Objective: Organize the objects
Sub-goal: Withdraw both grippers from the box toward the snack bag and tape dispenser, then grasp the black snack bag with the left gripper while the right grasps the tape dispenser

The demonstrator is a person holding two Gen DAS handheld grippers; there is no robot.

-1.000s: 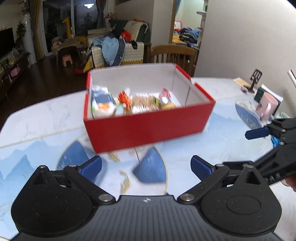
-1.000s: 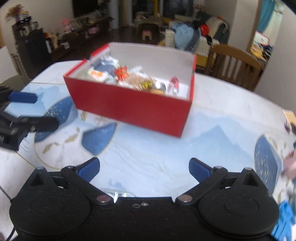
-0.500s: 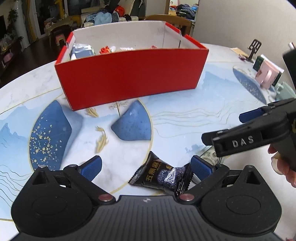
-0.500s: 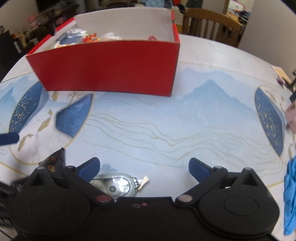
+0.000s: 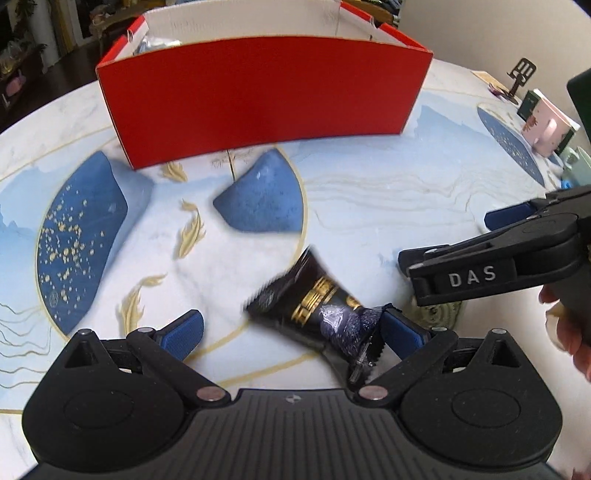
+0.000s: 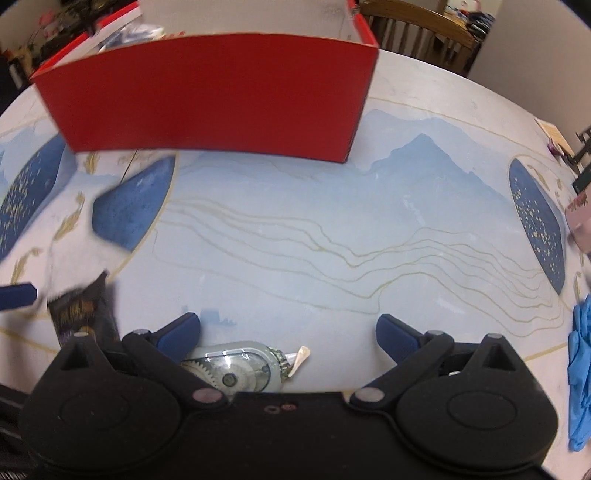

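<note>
A black snack packet with gold print (image 5: 314,302) lies on the table between my left gripper's open fingers (image 5: 291,328), its crimped end against the right fingertip (image 5: 400,330). It also shows at the left of the right wrist view (image 6: 79,312). A clear correction-tape dispenser (image 6: 240,369) lies on the table just in front of my right gripper (image 6: 288,328), which is open and low, near its left fingertip (image 6: 181,330). My right gripper also shows at the right of the left wrist view (image 5: 491,254). The red box (image 5: 258,96) with several items inside stands behind.
A pink mug (image 5: 546,129) and a small black stand (image 5: 521,74) sit at the table's right side. A blue cloth (image 6: 581,373) lies at the right edge. A wooden chair (image 6: 417,26) stands behind the table.
Both grippers have dropped low and moved closer to the table. The black packet now lies between my left fingers and looks turned. The tape dispenser has come nearer the right gripper.
</note>
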